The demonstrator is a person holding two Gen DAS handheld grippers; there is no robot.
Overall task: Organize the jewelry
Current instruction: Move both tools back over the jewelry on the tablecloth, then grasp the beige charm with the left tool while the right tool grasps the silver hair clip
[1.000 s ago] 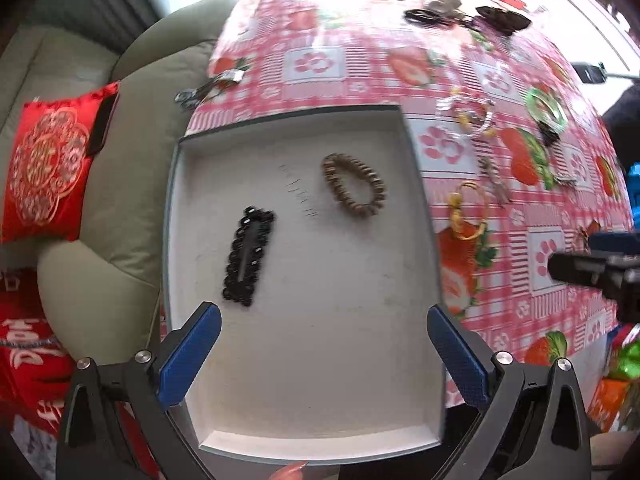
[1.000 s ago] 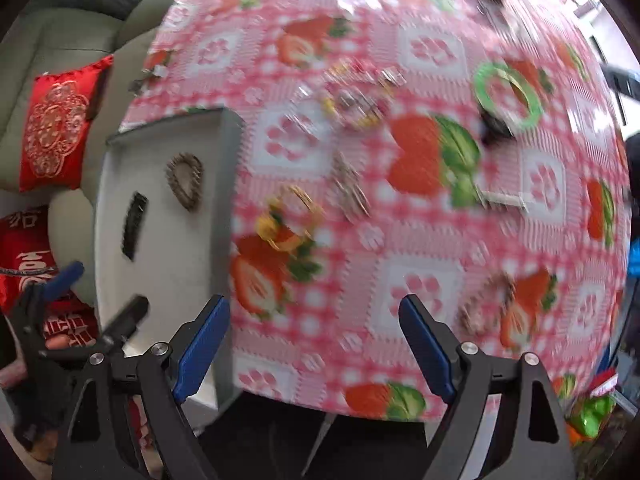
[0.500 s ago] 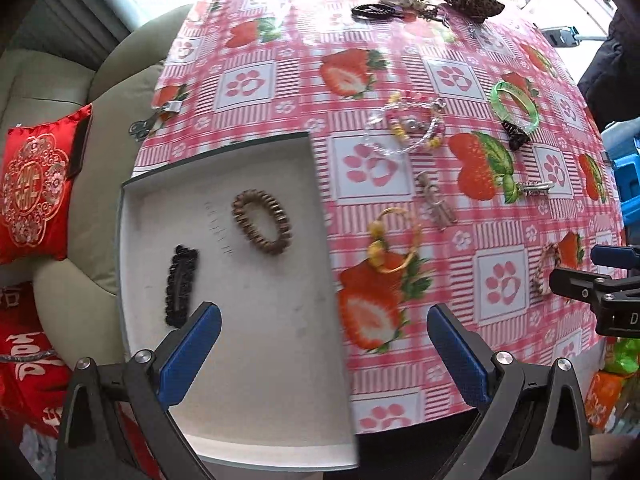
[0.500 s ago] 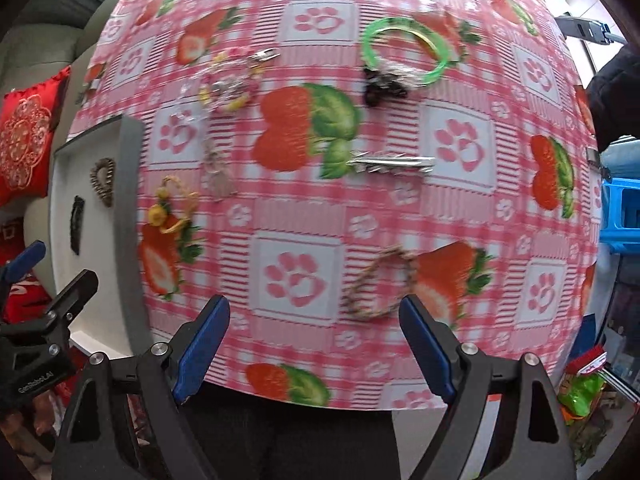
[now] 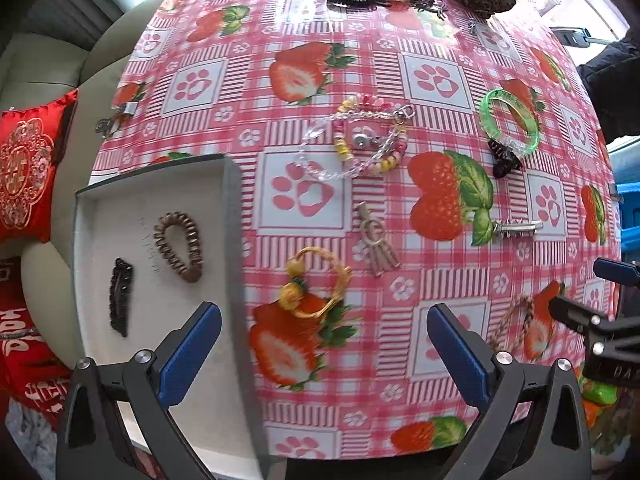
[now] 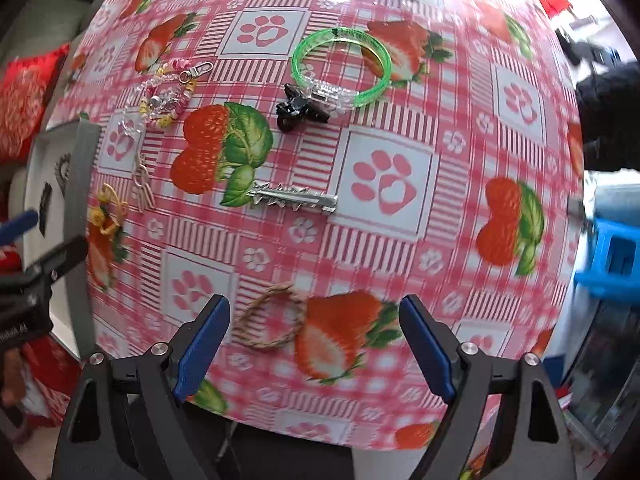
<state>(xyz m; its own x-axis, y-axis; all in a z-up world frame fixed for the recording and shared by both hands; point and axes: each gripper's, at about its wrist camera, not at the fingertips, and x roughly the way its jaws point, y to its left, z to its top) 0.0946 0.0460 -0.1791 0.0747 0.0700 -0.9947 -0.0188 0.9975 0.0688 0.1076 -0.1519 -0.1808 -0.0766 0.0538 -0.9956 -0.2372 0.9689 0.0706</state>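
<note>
The counter (image 5: 440,60) is seen covered by a pink checked cloth printed with strawberries and paw prints. A white tray (image 5: 160,184) with a grey rim is set at its left edge; a brown coil hair tie (image 5: 180,246) and a black beaded hair clip (image 5: 120,296) are held inside it, apart from each other.

The left tool (image 5: 324,344) is held above the tray's right rim and the cloth beside it, jaws spread wide, nothing between them. The right tool (image 6: 314,344) is likewise spread wide and empty — a braided rope bracelet (image 6: 268,320) is seen on the cloth just ahead of its left finger.

The rest of the jewelry is scattered on the cloth: a green bangle (image 6: 340,66) touching a black claw clip (image 6: 300,110), a beaded bracelet cluster (image 5: 360,140) — clear and coloured strands overlapping — a yellow corded bracelet (image 5: 316,284) just beside the tray, a silver hair clip (image 6: 296,198), and a small metal charm (image 5: 376,244).
</note>
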